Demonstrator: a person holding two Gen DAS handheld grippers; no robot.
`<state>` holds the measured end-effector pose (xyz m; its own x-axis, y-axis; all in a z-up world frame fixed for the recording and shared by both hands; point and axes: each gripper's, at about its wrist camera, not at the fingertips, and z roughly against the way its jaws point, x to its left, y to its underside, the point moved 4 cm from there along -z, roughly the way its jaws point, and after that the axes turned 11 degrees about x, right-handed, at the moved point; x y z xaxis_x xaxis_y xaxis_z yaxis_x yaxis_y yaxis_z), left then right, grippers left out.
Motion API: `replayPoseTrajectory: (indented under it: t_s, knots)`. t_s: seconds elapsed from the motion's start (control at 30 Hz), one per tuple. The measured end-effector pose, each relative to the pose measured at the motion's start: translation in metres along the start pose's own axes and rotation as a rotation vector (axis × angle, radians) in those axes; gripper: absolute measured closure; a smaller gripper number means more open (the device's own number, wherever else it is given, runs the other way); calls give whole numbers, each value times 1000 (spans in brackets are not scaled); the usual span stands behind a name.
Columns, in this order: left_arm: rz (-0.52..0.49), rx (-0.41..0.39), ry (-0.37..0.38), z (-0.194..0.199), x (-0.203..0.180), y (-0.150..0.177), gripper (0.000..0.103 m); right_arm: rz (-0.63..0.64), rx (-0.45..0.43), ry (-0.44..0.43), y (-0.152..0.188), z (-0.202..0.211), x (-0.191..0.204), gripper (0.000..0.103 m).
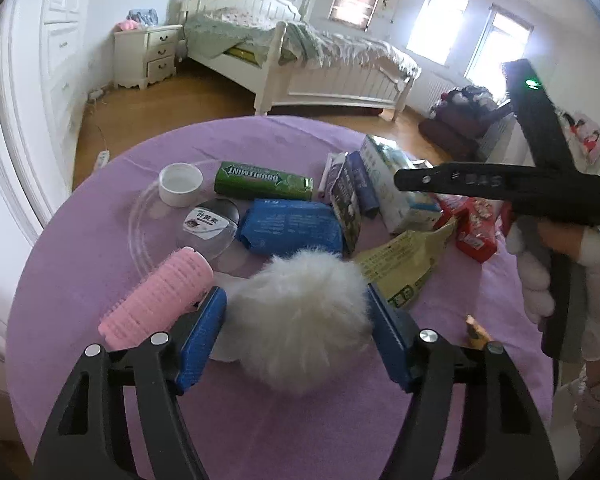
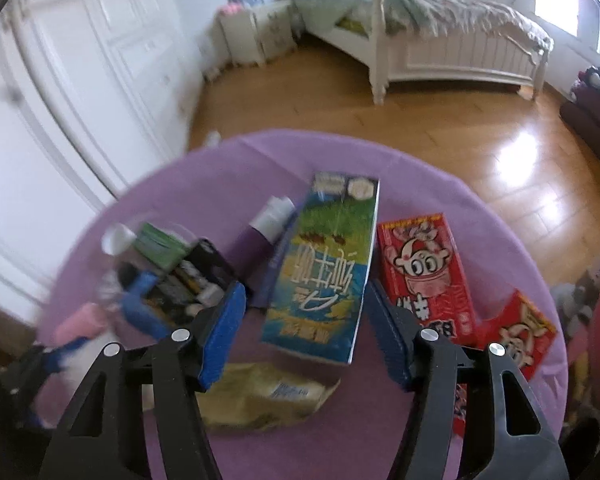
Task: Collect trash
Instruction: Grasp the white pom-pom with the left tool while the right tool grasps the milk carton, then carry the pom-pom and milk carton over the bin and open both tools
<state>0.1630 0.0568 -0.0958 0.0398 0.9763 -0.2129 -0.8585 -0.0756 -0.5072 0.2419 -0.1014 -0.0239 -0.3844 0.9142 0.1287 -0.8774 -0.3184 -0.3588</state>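
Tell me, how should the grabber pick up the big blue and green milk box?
Grip the milk box across its two long sides, around the middle, coming down from above. It lies flat on the purple tablecloth with its broad printed face up, and its length runs along the right tool, whose open fingers already stand on either side of it. Its long edges look straight and firm, probably an easy hold.
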Motion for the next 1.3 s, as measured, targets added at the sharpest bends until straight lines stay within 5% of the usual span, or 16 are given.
replayPoseTrajectory:
  t_s: [0.13,0.23,0.43,0.7,0.97,1.3]
  knots:
    - [-10,12,-32,-1,-3,1,46,-22,28,-12,2,-18,-6,49]
    - [-24,11,-16,0,-5,0,64,-5,4,-12,5,-13,-6,53]
    - [14,-29,28,14,-8,10,66,-57,-155,-141,34,49,-19,54]
    - [2,-271,182,98,-92,43,66,-186,-427,-340,125,170,-64,54]
    - [-87,-315,366,119,-198,71,66,-338,-545,-249,244,237,-134,53]
    - [-220,-257,457,109,-270,79,66,-516,-587,-186,353,248,-211,53]
